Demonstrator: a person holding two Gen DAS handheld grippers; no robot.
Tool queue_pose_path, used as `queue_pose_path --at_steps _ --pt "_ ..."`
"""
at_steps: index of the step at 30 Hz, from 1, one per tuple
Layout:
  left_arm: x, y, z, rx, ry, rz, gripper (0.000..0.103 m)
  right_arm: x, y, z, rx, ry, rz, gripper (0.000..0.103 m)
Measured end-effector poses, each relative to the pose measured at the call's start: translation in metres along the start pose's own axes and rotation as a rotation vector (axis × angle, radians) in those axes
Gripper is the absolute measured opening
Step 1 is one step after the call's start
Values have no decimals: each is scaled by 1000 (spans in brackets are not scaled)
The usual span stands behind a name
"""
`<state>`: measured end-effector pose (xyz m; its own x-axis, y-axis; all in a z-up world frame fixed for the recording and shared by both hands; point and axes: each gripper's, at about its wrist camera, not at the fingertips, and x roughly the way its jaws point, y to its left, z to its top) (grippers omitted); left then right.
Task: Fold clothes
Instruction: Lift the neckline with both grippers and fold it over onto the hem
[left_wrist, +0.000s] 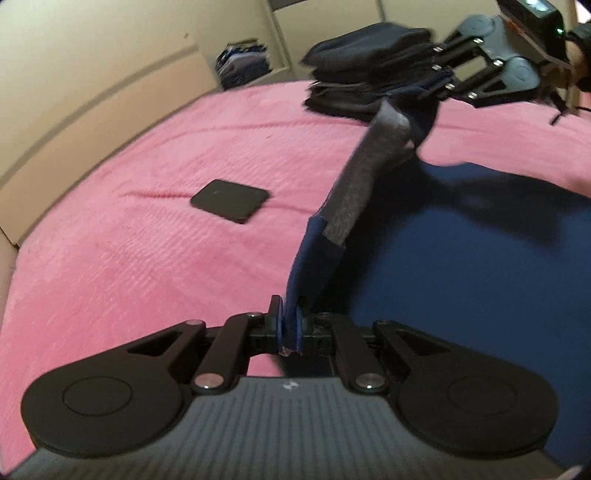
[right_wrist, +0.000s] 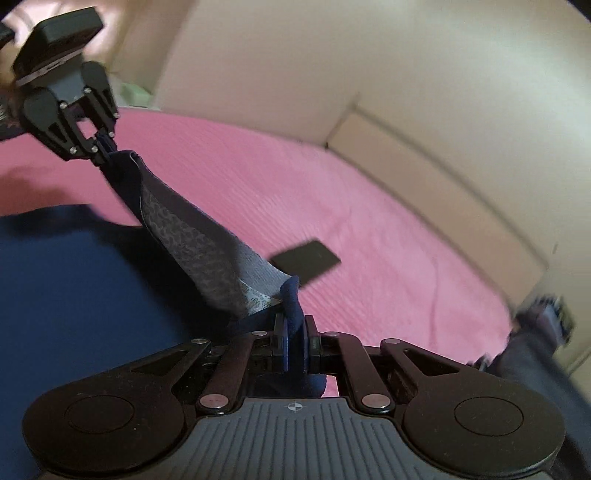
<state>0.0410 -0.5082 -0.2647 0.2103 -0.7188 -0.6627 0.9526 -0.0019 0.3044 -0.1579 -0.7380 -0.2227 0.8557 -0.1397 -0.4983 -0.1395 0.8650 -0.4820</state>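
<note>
Ideally, with the left gripper and right gripper each clamped on the garment edge stretched between them above the bed, tension needed keeping even.

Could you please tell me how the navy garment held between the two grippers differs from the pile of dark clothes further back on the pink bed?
The navy blue garment is spread open, one edge lifted; the stack of dark folded clothes is compact and layered. The garment is pinched by the left gripper and right gripper, jaws shut; the stack is ungripped. The garment shows a grey patterned lining; the stack doesn't. Both rest on the pink bedspread.
</note>
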Motion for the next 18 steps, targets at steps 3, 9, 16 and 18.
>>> queue_pose_path --at_steps 3,9,16,18 --pt "-47 -52 -23 44 -20 6 4 -57 48 -7 -82 -64 -20 5" --pt "-132 -155 -68 106 -35 32 4 -174 150 -47 -183 -87 -56 5" --pt "-190 -276 -107 191 23 84 4 -256 266 -108 -212 16 -38 5" --pt "-198 -299 -116 183 26 95 4 -266 284 -116 -188 35 -47 5"
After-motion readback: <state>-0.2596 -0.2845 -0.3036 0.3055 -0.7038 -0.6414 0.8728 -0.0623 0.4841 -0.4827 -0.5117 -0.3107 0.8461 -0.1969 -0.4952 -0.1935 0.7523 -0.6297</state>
